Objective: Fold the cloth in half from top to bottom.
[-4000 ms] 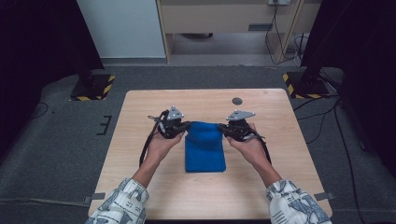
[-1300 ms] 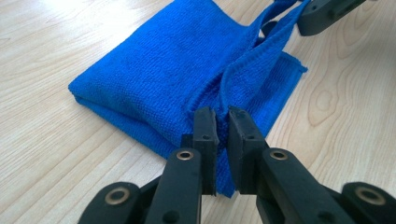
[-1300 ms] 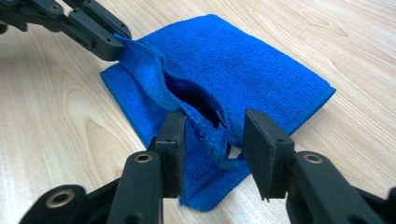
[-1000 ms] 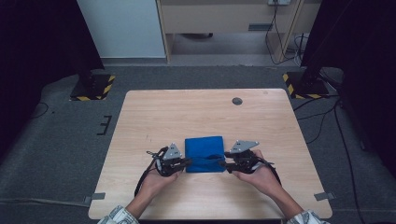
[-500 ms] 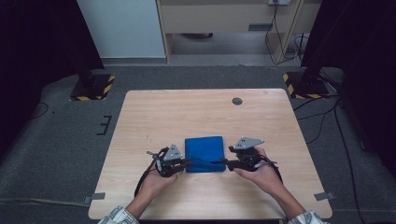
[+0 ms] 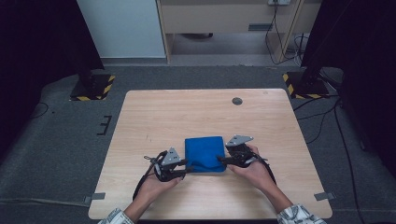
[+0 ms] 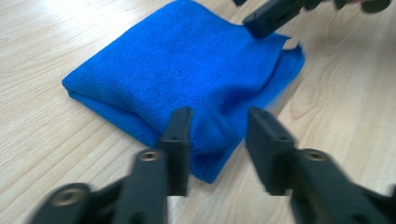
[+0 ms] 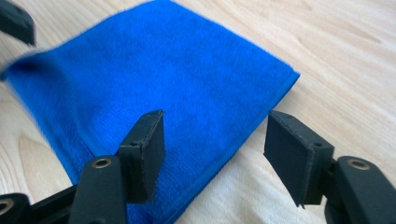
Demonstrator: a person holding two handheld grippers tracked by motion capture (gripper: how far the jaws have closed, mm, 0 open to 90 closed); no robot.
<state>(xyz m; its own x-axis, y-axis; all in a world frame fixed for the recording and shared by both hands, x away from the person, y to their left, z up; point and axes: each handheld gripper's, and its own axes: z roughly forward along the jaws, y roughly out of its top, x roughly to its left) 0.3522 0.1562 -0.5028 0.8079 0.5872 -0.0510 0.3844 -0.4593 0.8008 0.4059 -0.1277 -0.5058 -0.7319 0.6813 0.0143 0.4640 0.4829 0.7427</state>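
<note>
high view: the folded blue cloth lies on the table between both grippers. left gripper at its near-left corner and right gripper at its right edge have just opened, apparently gripping nothing; the 2 look equally near.

The folded blue microfibre cloth lies on the pale wooden bench near its front edge, between the left tool at its near left corner and the right tool at its right edge.
</note>
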